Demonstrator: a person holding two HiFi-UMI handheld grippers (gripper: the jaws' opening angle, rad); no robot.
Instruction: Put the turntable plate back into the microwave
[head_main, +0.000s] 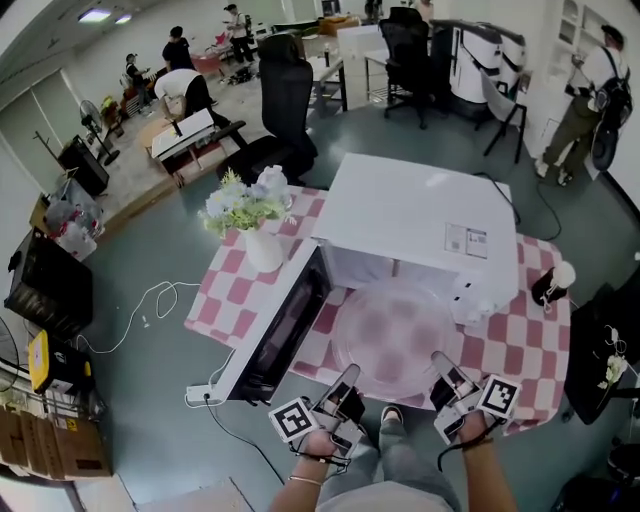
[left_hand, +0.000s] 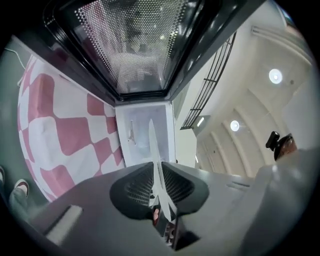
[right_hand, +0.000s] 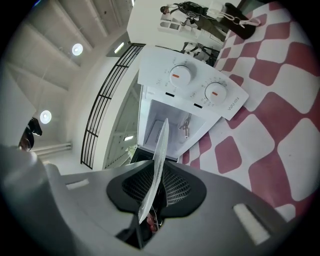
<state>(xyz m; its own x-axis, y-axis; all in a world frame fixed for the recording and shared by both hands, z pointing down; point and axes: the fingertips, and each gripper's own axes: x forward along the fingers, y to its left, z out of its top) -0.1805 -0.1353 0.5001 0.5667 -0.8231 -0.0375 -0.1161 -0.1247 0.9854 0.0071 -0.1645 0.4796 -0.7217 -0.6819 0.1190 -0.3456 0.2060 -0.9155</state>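
Note:
Both grippers hold the clear glass turntable plate (head_main: 392, 335) level over the checked tablecloth, just in front of the open white microwave (head_main: 420, 215). My left gripper (head_main: 347, 380) is shut on the plate's near left rim, my right gripper (head_main: 441, 366) on its near right rim. In the left gripper view the plate (left_hand: 153, 150) shows edge-on, clamped in the gripper (left_hand: 159, 189). The right gripper view shows the same, with the plate (right_hand: 161, 145) pinched in the gripper (right_hand: 155, 190). Beyond the plate lies the white cavity (left_hand: 145, 131) (right_hand: 167, 120).
The microwave door (head_main: 280, 325) hangs open to the left. A white vase of flowers (head_main: 250, 215) stands at the table's back left. A small black object (head_main: 548, 288) sits right of the microwave. Two dials (right_hand: 197, 82) are on its control panel. A cable (head_main: 150, 305) lies on the floor.

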